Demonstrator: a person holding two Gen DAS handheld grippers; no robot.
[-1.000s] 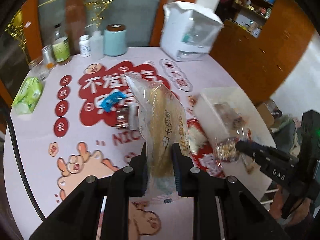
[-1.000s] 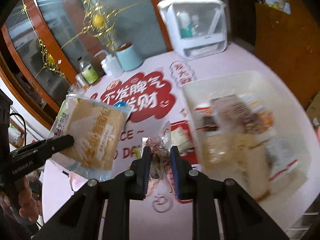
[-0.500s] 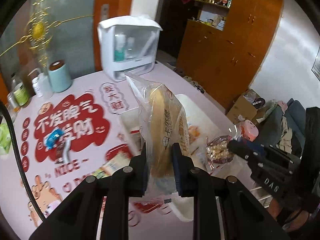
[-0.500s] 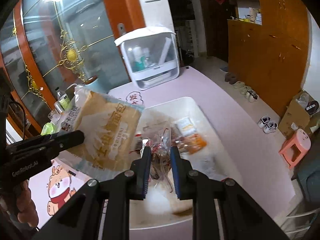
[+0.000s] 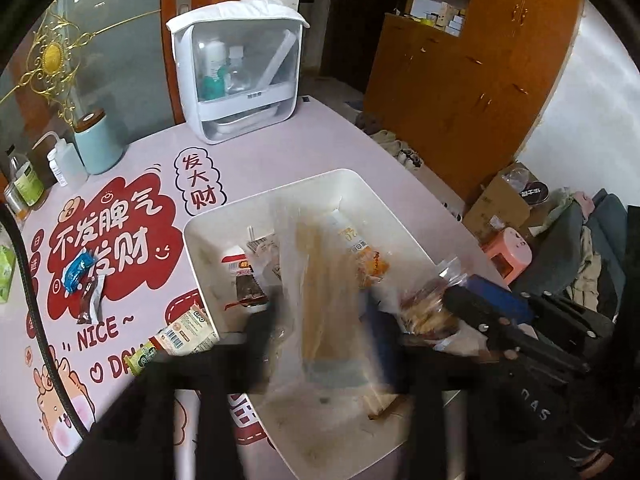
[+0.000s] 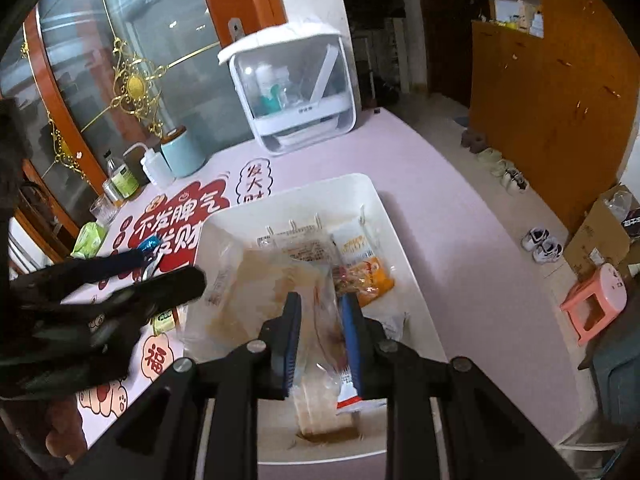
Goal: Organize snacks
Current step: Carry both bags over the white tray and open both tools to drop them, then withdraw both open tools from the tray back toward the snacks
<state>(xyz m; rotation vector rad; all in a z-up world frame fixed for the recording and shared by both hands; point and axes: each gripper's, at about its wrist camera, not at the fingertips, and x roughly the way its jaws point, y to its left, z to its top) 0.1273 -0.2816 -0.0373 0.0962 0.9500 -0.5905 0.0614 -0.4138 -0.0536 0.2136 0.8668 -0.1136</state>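
Note:
A white bin (image 5: 280, 192) (image 6: 300, 188) stands on the pink table and holds several snack packets, among them an orange one (image 5: 368, 260) (image 6: 372, 276). My left gripper (image 5: 320, 320) (image 6: 172, 272) hovers over the bin with its jaws opening. A blurred bag of bread (image 5: 324, 300) (image 6: 248, 280) drops between its fingers, clear of the pads. My right gripper (image 6: 322, 320) (image 5: 460, 294) is over the bin's near right part, jaws opening too. A clear bag of mixed snacks (image 5: 428, 308) (image 6: 320, 332) hangs loosely between its blue pads.
Loose packets lie left of the bin: a blue one (image 5: 78, 272), a dark wrapper (image 5: 90, 300) and a green-and-white one (image 5: 180, 332). A white clear-fronted box (image 5: 240, 80), a pale blue canister (image 5: 96, 140) and bottles stand at the back. Beyond the table's right edge is a pink stool (image 5: 508, 252).
Both grippers have travelled right, from over the printed mat to above the bin. The left jaws have spread and the bread bag is slipping down; the right jaws have parted around the clear bag.

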